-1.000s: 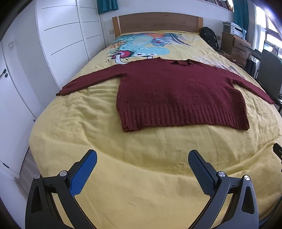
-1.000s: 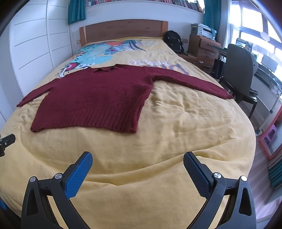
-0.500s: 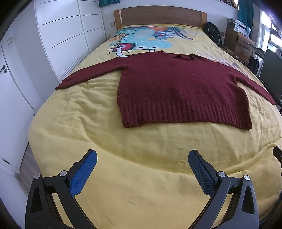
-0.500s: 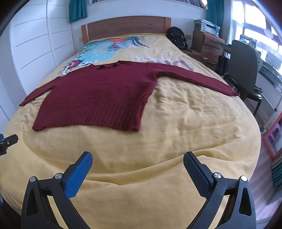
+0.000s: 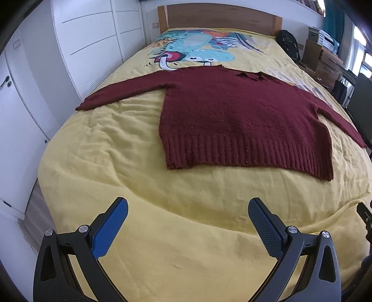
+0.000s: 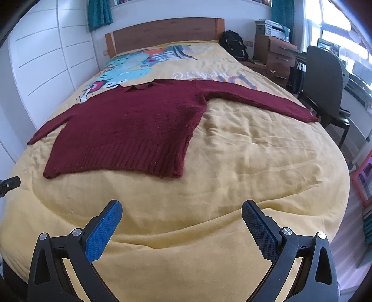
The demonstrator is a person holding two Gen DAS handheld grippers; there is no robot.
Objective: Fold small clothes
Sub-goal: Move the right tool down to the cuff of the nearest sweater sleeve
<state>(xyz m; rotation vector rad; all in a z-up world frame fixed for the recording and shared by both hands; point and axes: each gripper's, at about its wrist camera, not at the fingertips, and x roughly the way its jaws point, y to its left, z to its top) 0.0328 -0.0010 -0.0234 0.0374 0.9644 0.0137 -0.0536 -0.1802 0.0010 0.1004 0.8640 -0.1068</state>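
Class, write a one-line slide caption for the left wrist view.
Open left gripper above yellow bedspread, facing a flat maroon sweater.

- Your left gripper has advanced toward the maroon sweater, whose ribbed hem now lies nearer its fingers.
- Your right gripper has likewise closed in on it.

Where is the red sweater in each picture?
Left wrist: sweater lies flat right of centre, hem toward the camera.
Right wrist: sweater lies left of centre, one sleeve stretching right.
Shared landmark: wooden headboard at the top.
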